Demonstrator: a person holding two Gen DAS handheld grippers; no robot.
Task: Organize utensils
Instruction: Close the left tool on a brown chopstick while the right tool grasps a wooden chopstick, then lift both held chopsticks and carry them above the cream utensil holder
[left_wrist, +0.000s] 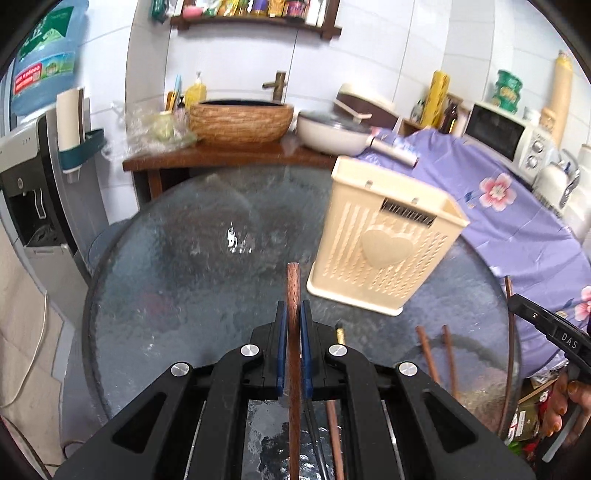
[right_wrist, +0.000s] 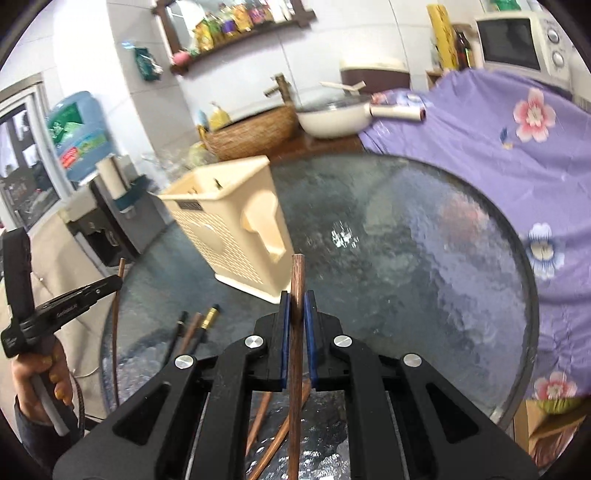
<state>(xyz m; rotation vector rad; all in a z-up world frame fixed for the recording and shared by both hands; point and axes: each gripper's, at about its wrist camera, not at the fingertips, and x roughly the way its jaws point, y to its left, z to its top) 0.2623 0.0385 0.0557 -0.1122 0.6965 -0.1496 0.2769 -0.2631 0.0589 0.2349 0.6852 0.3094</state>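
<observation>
Left gripper (left_wrist: 293, 314) closed on a brown wooden chopstick (left_wrist: 293, 295), blue fingers (left_wrist: 281, 332) pressing it from both sides, its blunt end poking just past the fingertips and its shaft running back between the black arms. Right gripper (right_wrist: 297, 306) likewise clamped on a second wooden chopstick (right_wrist: 297, 280), end standing a little beyond the fingers (right_wrist: 284, 332), shaft trailing back under the camera.

Ahead of the left fingers and off to their right, a cream plastic utensil holder (left_wrist: 384, 240) with a heart on its slotted wall, standing on the round glass table (left_wrist: 184, 266), apart from the held chopstick. Ahead of the right fingers and to their left, the same holder (right_wrist: 236, 229), a spout-like pocket on its side.

Loose chopsticks on the table: two brown ones (left_wrist: 439, 354) to the right of the left fingers, a gold-banded dark tip (left_wrist: 338, 330) just beside them; in the right view, a small bunch (right_wrist: 195, 328) to the left of the fingers, more lying beneath them.

At the left edge of the right view, a hand (right_wrist: 40, 373) gripping the other tool's handle. Beyond the table, purple floral cloth (right_wrist: 498, 140), woven basin (left_wrist: 240, 122), white pan (left_wrist: 332, 133).
</observation>
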